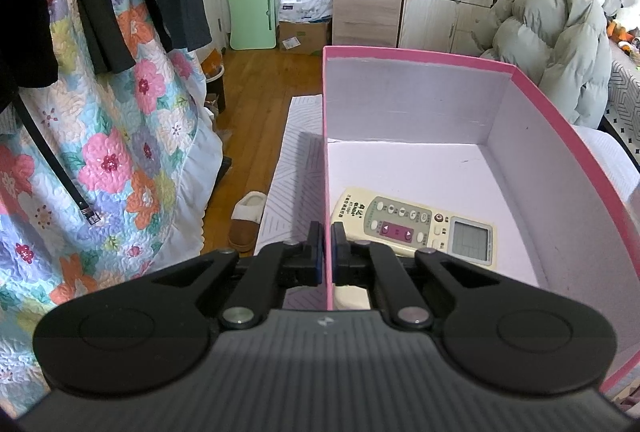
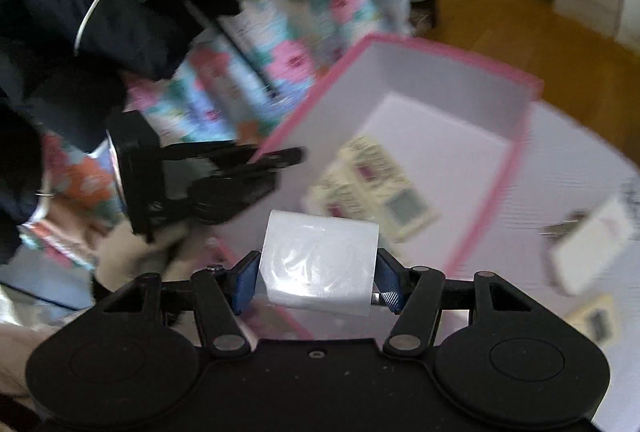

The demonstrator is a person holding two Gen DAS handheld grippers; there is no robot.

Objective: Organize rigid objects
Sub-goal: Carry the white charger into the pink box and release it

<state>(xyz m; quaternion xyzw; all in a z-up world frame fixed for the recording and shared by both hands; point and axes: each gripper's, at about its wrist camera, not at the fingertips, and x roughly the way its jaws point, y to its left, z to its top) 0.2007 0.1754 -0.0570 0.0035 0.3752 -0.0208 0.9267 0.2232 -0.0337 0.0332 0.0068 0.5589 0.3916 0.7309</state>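
Observation:
A pink box (image 1: 420, 53) with a pale lining stands on a white surface, and a cream remote control (image 1: 416, 228) lies inside it. My left gripper (image 1: 328, 232) is shut on the box's left wall, one finger outside and one inside. The blurred right wrist view shows the same box (image 2: 448, 59), the remote (image 2: 376, 187) and the left gripper (image 2: 296, 155) at the wall. My right gripper (image 2: 316, 272) is shut on a white wrapped block (image 2: 320, 256), held above the box's near edge.
On the white surface right of the box lie a white flat object (image 2: 588, 252) and a second cream remote (image 2: 596, 324). A floral quilt (image 1: 120, 151) hangs at the left over a wooden floor with a slipper (image 1: 246, 222). A puffer jacket (image 1: 560, 31) sits behind the box.

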